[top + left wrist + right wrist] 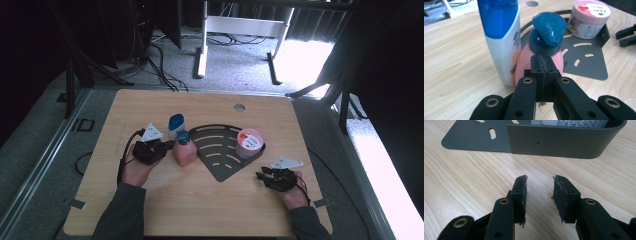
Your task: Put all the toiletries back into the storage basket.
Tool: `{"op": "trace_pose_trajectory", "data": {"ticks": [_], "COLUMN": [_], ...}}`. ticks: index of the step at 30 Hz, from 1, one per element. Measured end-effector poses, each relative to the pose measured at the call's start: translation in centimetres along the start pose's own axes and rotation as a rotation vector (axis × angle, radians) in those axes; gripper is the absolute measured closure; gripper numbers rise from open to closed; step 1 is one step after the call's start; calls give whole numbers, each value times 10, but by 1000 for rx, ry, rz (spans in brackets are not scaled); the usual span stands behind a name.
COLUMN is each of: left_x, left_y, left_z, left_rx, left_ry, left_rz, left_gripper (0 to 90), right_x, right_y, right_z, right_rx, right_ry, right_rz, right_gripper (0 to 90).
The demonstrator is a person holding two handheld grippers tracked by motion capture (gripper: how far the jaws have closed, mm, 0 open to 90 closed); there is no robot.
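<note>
The counter [150, 200] is of light wood, with a round hole [239, 107] near its far edge. Behind it is a grey carpet floor [235, 65] with black cables [162, 67] and a white frame [240, 25]. Bright light falls on the floor at the right [305, 55].

The white-and-blue bottle [501, 37] is cut off at the top edge; its label is unreadable.
</note>
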State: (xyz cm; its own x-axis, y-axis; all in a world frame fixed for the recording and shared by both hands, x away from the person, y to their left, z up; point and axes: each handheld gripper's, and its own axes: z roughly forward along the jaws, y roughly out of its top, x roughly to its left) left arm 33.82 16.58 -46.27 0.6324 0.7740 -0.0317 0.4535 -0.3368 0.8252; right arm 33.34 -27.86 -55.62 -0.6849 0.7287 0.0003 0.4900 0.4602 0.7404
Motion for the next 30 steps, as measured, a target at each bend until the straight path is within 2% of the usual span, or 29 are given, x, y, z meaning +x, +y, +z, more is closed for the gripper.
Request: {"op": "trace_pose_trajectory", "data": {"ticks": [6, 17, 22, 30], "left_x": [2, -3, -7, -20], "left_y": [5, 6, 7, 9], "left_z": [-3, -7, -5, -6], "left_rx": [-26, -30, -27, -28], "left_ry": [9, 24, 13, -21], "left_rz": [1, 31, 40, 60], "left_gripper": [898, 895, 894, 894], "right_x": [0, -2, -2, -2], "right_y": [0, 0, 0, 0], "right_z": [0, 0, 0, 0], "right_rx": [0, 0, 0, 0], "right_ry": [2, 12, 13, 14], "right_rz": [0, 2, 2, 2], "right_gripper": [628, 628, 628, 627]}}
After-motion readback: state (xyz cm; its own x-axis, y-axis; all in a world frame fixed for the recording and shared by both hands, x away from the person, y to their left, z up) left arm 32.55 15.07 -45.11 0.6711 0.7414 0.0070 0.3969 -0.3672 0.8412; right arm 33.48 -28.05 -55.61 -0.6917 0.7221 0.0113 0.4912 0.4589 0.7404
